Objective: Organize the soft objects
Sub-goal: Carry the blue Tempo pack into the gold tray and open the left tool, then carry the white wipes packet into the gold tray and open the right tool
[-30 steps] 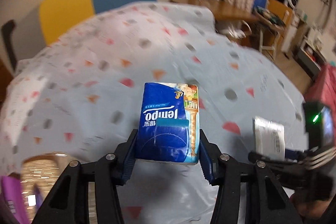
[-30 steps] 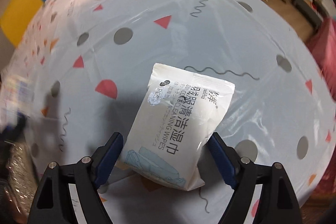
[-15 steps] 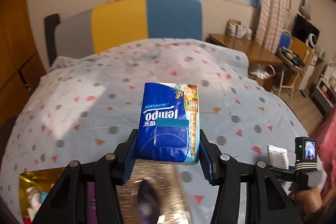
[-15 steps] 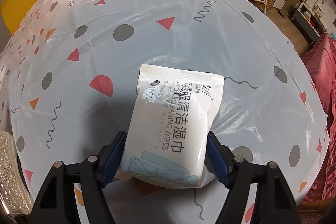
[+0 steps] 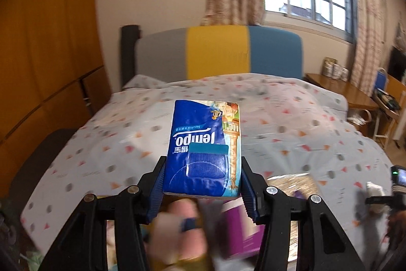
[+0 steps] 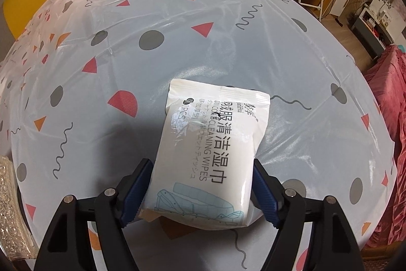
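Note:
My left gripper (image 5: 202,191) is shut on a blue Tempo tissue pack (image 5: 204,146) and holds it in the air above a gold container (image 5: 294,184) with blurred purple and pink items inside. My right gripper (image 6: 200,194) is shut on a white pack of cleaning wipes (image 6: 210,151), whose far end reaches out over the tablecloth (image 6: 177,42). The right gripper also shows small at the right edge of the left wrist view (image 5: 380,197).
The round table has a light cloth with triangles, dots and squiggles. The gold container's embossed edge (image 6: 10,207) shows at the lower left of the right wrist view. A yellow and blue chair (image 5: 228,52) stands behind the table. A red cloth (image 6: 390,118) lies at the right.
The left gripper has lifted and tilted up with the tissue pack, now over the gold container. The right gripper's fingers have closed in against the sides of the wipes pack.

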`<action>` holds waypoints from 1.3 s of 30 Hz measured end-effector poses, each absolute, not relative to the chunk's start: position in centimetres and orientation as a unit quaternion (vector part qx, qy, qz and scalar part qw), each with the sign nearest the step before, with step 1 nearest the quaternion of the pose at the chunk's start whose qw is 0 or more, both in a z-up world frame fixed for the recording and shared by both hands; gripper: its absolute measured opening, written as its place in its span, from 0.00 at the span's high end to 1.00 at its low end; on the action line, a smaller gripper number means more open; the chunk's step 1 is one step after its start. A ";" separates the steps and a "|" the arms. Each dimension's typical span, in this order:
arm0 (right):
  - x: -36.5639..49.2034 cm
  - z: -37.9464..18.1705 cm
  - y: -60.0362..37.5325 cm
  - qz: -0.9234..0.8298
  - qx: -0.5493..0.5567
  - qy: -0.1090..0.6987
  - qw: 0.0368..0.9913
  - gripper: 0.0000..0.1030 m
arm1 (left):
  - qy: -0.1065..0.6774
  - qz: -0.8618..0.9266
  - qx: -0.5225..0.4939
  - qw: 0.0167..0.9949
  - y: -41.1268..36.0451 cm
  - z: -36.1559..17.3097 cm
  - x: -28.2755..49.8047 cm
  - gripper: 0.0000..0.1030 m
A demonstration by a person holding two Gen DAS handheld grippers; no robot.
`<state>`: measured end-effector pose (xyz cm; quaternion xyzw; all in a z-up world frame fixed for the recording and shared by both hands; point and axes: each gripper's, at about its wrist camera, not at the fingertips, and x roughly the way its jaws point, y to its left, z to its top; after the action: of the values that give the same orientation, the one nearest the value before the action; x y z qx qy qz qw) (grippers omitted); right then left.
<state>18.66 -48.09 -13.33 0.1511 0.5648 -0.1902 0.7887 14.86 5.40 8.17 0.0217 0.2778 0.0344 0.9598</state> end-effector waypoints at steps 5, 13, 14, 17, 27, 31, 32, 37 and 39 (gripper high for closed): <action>18.8 -13.2 -47.4 -0.190 0.134 0.562 0.794 0.29 | 0.287 0.084 0.007 0.954 11.2 5.6 11.7 0.48; 19.2 -13.0 -45.7 -0.193 0.084 0.556 0.804 0.34 | 0.317 0.131 -0.019 0.939 17.1 1.0 7.7 0.48; 19.3 -12.9 -45.6 -0.194 0.077 0.556 0.805 0.34 | 0.319 0.133 -0.022 0.938 17.4 0.7 7.6 0.48; 19.5 -12.7 -44.7 -0.194 0.057 0.555 0.807 0.41 | 0.331 0.140 -0.031 0.933 18.4 -0.7 7.1 0.48; 19.1 -12.2 -41.9 -0.219 0.027 0.554 0.803 0.45 | 0.357 0.135 -0.046 0.923 19.4 -3.9 6.8 0.48; 19.1 -11.9 -42.0 -0.212 0.047 0.557 0.802 0.45 | 0.371 0.126 -0.053 0.918 19.4 -4.9 7.0 0.35; 19.3 -12.0 -42.5 -0.206 0.055 0.557 0.803 0.45 | 0.374 0.126 -0.056 0.917 19.5 -5.1 7.0 0.29; 19.0 -12.0 -40.7 -0.174 0.088 0.557 0.807 0.45 | 0.376 0.128 -0.055 0.916 19.6 -5.4 6.4 0.21; 19.0 -12.0 -39.7 -0.165 0.090 0.557 0.809 0.45 | 0.373 0.127 -0.059 0.917 19.8 -5.2 5.9 0.19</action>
<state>19.01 -39.65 -11.95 0.0902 0.5565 -0.1649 0.8093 5.90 19.77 -5.18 -0.0589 0.3729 0.1273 0.9172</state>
